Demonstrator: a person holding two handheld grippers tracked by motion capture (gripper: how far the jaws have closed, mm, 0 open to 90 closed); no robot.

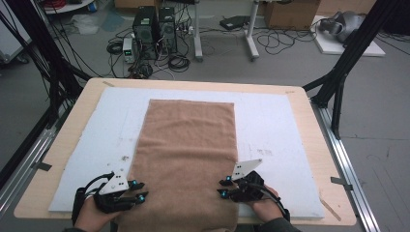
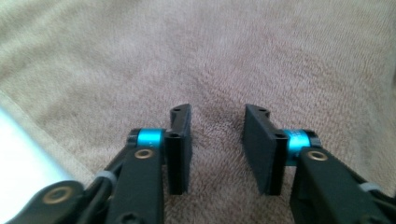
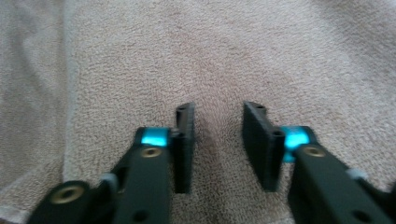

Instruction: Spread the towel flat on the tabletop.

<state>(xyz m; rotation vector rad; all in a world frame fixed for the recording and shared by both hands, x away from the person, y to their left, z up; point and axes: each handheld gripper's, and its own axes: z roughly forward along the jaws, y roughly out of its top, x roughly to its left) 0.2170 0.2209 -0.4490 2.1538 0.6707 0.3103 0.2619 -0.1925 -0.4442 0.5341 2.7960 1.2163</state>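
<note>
on white mat [image 1: 290, 125] | towel [image 1: 186, 145] long axis runs away | left gripper [image 1: 140, 191], right gripper [image 1: 223, 187] spread

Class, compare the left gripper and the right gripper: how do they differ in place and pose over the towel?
The left gripper sits at the brown towel's left edge; the right gripper sits at its right edge. The left one points rightward across the towel, the right one leftward, so they face each other. Both lie near the towel's near end, and each has its jaws apart with bare towel in the gap, gripping nothing.
</note>
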